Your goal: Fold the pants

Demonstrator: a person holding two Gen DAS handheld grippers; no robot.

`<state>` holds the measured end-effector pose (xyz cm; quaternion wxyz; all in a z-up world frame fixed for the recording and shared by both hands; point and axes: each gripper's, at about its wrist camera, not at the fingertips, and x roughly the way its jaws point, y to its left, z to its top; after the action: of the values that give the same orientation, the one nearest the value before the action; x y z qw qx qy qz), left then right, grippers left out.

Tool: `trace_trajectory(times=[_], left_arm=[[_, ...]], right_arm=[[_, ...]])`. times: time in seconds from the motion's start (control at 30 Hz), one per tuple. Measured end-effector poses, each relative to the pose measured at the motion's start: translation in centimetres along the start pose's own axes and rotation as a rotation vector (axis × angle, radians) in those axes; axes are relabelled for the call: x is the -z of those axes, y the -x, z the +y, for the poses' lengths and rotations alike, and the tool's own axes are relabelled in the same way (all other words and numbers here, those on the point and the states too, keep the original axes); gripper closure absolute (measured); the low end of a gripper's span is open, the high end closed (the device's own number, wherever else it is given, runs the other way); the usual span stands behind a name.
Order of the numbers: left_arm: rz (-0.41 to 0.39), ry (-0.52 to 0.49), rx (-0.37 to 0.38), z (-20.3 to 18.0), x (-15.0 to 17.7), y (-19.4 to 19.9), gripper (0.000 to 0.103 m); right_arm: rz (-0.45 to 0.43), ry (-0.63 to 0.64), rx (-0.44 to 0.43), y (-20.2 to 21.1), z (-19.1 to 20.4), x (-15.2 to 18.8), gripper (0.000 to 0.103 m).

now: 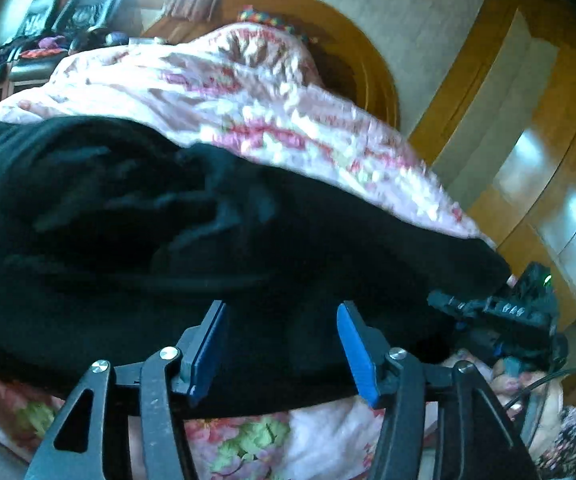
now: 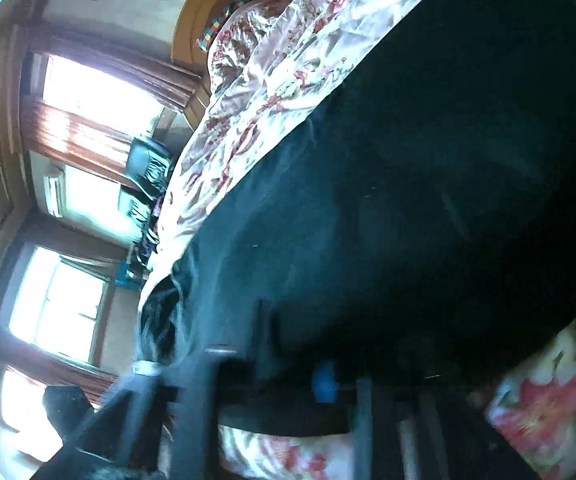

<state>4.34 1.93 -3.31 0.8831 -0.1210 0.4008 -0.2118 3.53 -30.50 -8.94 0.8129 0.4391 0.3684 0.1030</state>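
We have the black pants [image 1: 168, 220] bunched on the bed [image 1: 248, 92], folding barely begun: left gripper [image 1: 280, 348] wide at six o'clock, right gripper [image 2: 324, 384] pinched shut on cloth.

Left tool [image 1: 282, 350] angled downward, jaws apart; right tool [image 2: 324, 386] closed.

You have one pair of black pants [image 1: 168, 220] spread on one floral bedspread [image 1: 248, 92], with two grippers at work: the left gripper [image 1: 280, 348] and the right gripper [image 2: 324, 384]. Behind stand two dark chairs [image 1: 68, 12] and one wooden headboard [image 1: 352, 40].
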Motion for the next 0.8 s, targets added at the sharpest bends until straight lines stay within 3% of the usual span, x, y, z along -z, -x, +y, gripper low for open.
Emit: trace_trajectory(times=[0.13, 0.23, 0.33, 0.47, 0.67, 0.8], left_arm=[[-0.061, 0.030, -0.019, 0.7, -0.1, 1.5, 0.046], [-0.091, 0.043, -0.032, 1.1, -0.3, 1.9, 0.046], [-0.062, 0.034, -0.043, 0.9, -0.5, 0.6, 0.046], [-0.019, -0.023, -0.105, 0.3, -0.6, -2.0, 0.046], [0.011, -0.055, -0.128, 0.7, -0.2, -3.5, 0.046], [0.005, -0.064, -0.126, 0.8, 0.0, -3.3, 0.046]], right_arm=[[-0.043, 0.073, -0.059, 3.1, 2.7, 0.5, 0.096], [-0.012, 0.137, -0.023, 4.1, 3.2, 1.7, 0.096], [0.058, 0.063, 0.071, 2.5, 0.8, 2.3, 0.096], [0.095, -0.049, 0.036, 1.7, -1.0, 1.9, 0.091], [-0.013, 0.116, 0.116, 4.5, 1.4, 0.1, 0.081], [-0.103, 0.091, 0.163, 6.1, 0.7, -2.3, 0.071]])
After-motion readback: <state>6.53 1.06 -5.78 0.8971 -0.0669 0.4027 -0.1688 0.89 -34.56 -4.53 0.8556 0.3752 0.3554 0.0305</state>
